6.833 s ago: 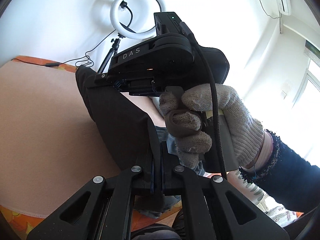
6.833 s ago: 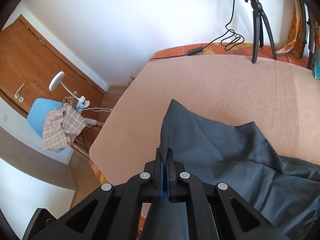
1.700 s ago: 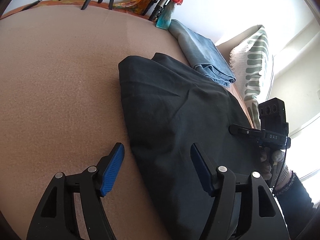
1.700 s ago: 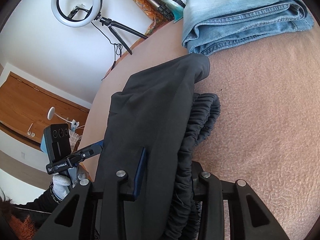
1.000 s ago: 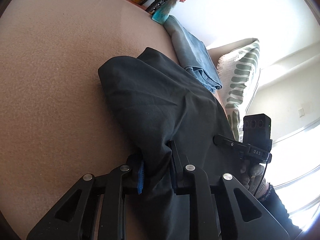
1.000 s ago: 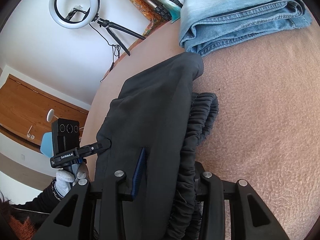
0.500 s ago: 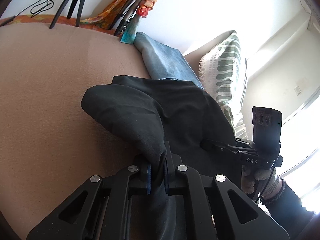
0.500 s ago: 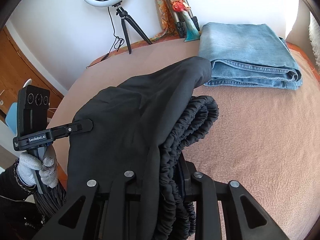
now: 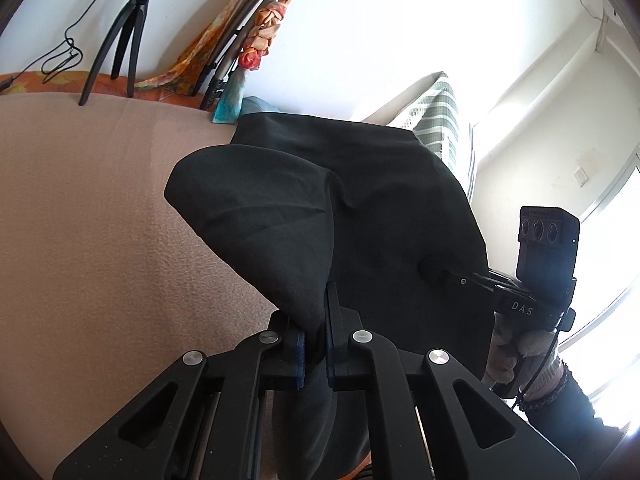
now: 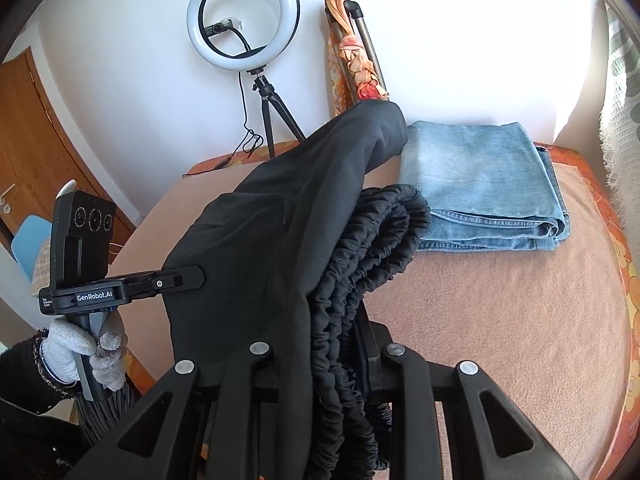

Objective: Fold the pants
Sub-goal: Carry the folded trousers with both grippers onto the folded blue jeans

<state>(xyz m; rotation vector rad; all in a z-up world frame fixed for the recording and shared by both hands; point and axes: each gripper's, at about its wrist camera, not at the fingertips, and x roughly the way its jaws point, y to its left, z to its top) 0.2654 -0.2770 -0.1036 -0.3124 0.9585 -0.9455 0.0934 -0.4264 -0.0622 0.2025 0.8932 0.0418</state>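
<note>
The black pants [image 9: 360, 200] hang bunched between both grippers, lifted above the peach-covered surface [image 9: 100, 220]. My left gripper [image 9: 314, 344] is shut on a fold of their smooth fabric. The other gripper [image 9: 460, 280] shows at the right with its tip in the cloth, held by a gloved hand. In the right wrist view my right gripper [image 10: 324, 352] is shut on the pants [image 10: 280, 220] beside the gathered elastic waistband [image 10: 372, 248], which droops over its fingers. The left gripper [image 10: 188, 278] bites the cloth's left edge there.
Folded blue jeans [image 10: 480, 184] lie at the back right of the peach surface [image 10: 500, 320]. A ring light on a tripod [image 10: 244, 16] and a tied orange bundle [image 10: 356, 52] stand against the wall. A striped cushion [image 9: 444, 120] is at the right, a wooden door [image 10: 32, 128] at the left.
Both grippers pinched tighter on the black pants and rose. The cloth has come up off the surface and now hides more of the jeans.
</note>
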